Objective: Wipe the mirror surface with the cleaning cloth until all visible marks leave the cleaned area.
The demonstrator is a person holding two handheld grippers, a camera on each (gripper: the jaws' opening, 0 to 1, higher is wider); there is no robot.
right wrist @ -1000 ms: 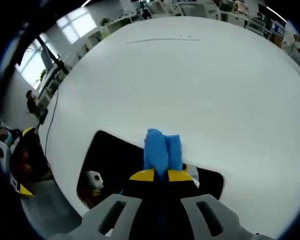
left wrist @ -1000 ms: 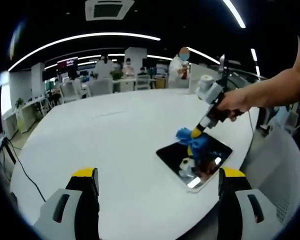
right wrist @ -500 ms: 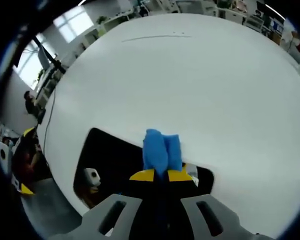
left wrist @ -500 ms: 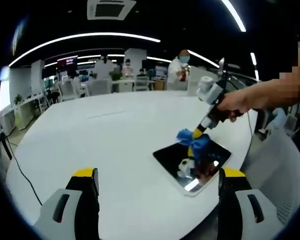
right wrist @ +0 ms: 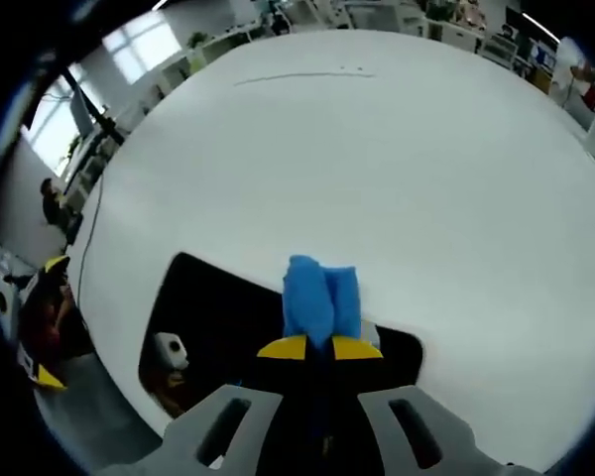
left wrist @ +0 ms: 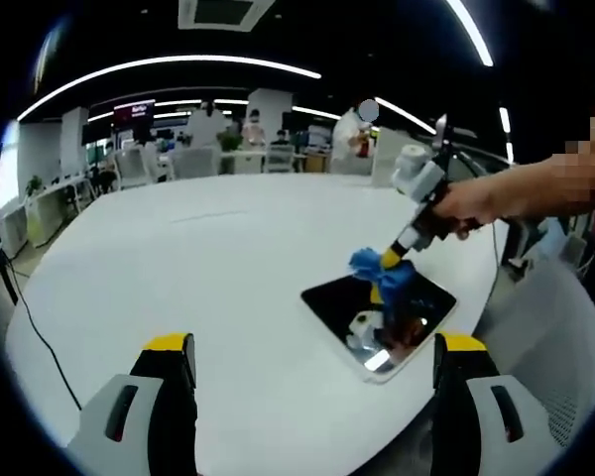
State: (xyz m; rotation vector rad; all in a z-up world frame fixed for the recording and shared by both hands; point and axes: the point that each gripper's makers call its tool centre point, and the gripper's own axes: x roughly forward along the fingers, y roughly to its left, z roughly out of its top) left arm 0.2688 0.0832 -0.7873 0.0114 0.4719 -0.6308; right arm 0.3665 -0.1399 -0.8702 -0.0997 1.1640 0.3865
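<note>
A dark rectangular mirror (left wrist: 349,304) lies flat on the white round table (left wrist: 208,288), near its right front edge. My right gripper (left wrist: 389,266) comes in from the right, held by a person's hand, and is shut on a blue cleaning cloth (left wrist: 369,264) that presses on the mirror's far side. In the right gripper view the blue cloth (right wrist: 320,299) sticks up between the yellow-tipped jaws of my right gripper (right wrist: 319,347), over the mirror (right wrist: 213,307). My left gripper (left wrist: 315,362) hangs open in front of the table, holding nothing.
The white table (right wrist: 377,169) spreads wide beyond the mirror. Desks, chairs and several people stand in the office behind it. A grey chair (left wrist: 560,327) sits to the right of the table edge.
The right gripper view has shifted slightly, so the mirror sits a bit lower and further left under the cloth. The left gripper view moved a little; the grip on the cloth is unchanged.
</note>
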